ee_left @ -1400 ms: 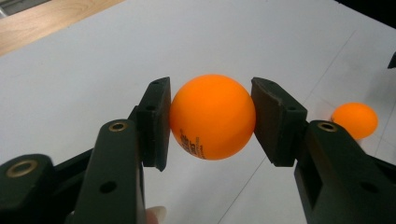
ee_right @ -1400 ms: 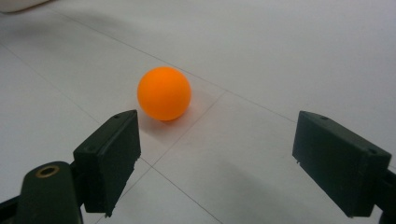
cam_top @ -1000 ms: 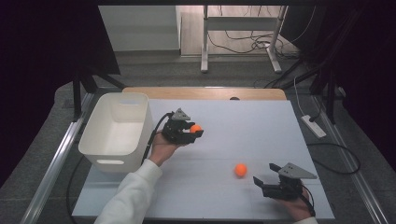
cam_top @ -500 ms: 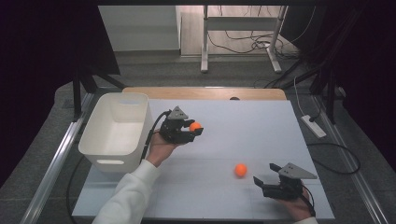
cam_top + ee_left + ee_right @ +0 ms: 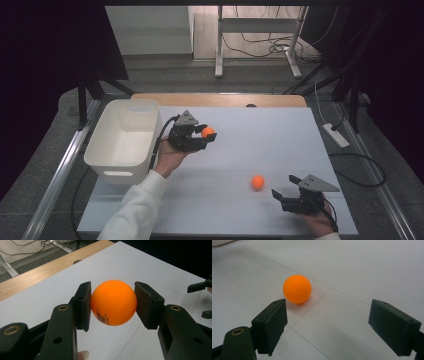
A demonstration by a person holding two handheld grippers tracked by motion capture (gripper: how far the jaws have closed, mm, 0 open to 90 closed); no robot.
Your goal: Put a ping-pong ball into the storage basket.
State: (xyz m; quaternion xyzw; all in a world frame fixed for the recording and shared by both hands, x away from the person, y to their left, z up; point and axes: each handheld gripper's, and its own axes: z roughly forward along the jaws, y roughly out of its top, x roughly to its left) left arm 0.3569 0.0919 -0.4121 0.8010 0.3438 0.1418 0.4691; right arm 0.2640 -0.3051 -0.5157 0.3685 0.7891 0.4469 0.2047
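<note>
A white table (image 5: 280,145) carries one white plastic bin (image 5: 125,137) with tall walls at its left side, and the bin looks empty as far as its inside can be seen. Just right of the bin, the left gripper (image 5: 202,134), held in a person's hand with a white sleeve, is lifted above the table and clamps one orange ball (image 5: 207,132) between its jaws; in the left gripper view this held orange ball (image 5: 113,302) sits centred between the two black pads with small dark print on its lower face. Near the front right of the table, the right gripper (image 5: 286,196) rests low with its jaws spread wide and holding nothing, aimed toward a second orange ball (image 5: 257,182) that lies on the table just beyond the jaw tips; the right gripper view shows that loose ball (image 5: 297,289) ahead of the left jaw, apart from it. The step in hand appears to be carrying the held ball to the bin: it would go best by keeping the squeeze steady, swinging the hand left over the rim, and releasing only once the ball is well inside the walls so that it does not bounce out. Counted: one bin, two grippers, two orange balls.
</note>
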